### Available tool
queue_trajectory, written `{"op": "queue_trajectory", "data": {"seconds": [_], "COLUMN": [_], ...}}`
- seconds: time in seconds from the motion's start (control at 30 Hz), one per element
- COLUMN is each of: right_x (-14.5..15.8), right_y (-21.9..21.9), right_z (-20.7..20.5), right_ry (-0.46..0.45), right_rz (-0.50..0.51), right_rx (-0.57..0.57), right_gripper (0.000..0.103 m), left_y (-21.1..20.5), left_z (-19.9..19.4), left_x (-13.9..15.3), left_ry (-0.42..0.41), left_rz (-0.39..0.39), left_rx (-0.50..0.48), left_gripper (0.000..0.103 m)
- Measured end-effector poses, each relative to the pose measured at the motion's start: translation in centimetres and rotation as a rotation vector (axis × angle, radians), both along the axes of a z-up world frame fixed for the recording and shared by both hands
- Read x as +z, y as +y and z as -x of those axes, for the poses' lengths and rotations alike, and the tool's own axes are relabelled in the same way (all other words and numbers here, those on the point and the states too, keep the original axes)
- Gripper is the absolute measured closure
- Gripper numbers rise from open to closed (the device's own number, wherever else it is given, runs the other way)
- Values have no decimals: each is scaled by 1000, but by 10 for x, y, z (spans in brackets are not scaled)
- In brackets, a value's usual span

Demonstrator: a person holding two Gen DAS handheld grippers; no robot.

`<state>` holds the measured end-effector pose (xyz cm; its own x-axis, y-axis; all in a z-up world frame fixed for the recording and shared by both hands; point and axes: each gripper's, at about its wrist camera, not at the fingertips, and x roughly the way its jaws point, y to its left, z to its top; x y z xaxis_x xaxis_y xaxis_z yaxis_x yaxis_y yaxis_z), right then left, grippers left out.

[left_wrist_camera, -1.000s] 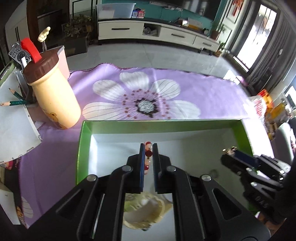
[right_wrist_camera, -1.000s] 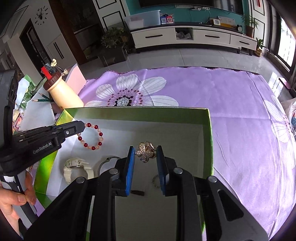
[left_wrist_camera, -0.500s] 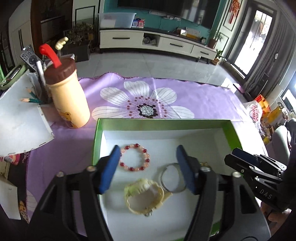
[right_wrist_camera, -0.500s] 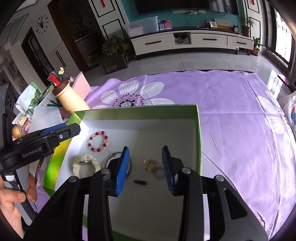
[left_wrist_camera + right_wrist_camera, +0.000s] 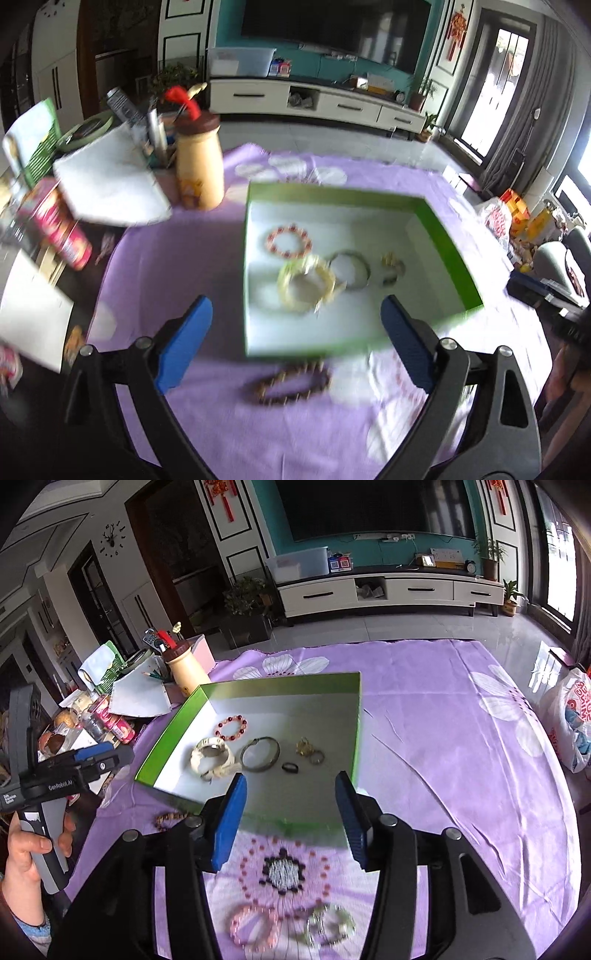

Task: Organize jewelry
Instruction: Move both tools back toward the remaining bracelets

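Observation:
A green box (image 5: pixel 356 723) with a white floor sits on the purple cloth. In it lie a red bead bracelet (image 5: pixel 231 728), a cream watch (image 5: pixel 213 757), a metal bangle (image 5: pixel 260 754), a gold flower brooch (image 5: pixel 304 746) and small rings (image 5: pixel 290 767). The box also shows in the left wrist view (image 5: pixel 448 251). My left gripper (image 5: pixel 293 345) is open and empty, above a brown bead bracelet (image 5: pixel 288 380) on the cloth before the box. My right gripper (image 5: pixel 291 819) is open and empty at the box's near wall. A pink bracelet (image 5: pixel 255 925) and a pale green bracelet (image 5: pixel 327 923) lie on the cloth beneath it.
A cream bottle with a brown lid (image 5: pixel 199 162) stands left of the box, with papers (image 5: pixel 110 184), a red can (image 5: pixel 59 229) and clutter further left. A plastic bag (image 5: pixel 570 720) lies at the cloth's right edge.
Both grippers opened, releasing the red bead bracelet and the gold brooch into the box, then drew back and up out of the box toward the near side.

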<state>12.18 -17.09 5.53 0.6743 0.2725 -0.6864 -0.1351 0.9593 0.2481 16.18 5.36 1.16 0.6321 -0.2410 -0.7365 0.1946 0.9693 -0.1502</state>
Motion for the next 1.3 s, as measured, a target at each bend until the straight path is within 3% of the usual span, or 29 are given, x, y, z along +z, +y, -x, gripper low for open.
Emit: {"op": "queue_trajectory", "data": {"seconds": [0.27,0.5,0.93,1.07,1.3], "right_x": [-1,-17,-60,-74,-88], "right_y": [-16,-26,-35,-37,-46], "right_z": [54,84,103,98,97], "right_ry": [21,67,140,155,165], "right_rz": [8,6,77,75,49], "right_rx": [-54,-96,-113,-108,-107], "right_gripper": [52,52,53,54,54], "left_y": [9,-11,-84,-104,-116], "left_z": [58,90,111,106,98], "left_x": [-24,-37,-59,-73,-94], "left_ry": [81,133,153,166,206], "left_rz": [39,60,-27,-53,-29], "left_rx": [-15,-68,-175,-211,-216], "left_gripper": [9,9,11,20,37]}}
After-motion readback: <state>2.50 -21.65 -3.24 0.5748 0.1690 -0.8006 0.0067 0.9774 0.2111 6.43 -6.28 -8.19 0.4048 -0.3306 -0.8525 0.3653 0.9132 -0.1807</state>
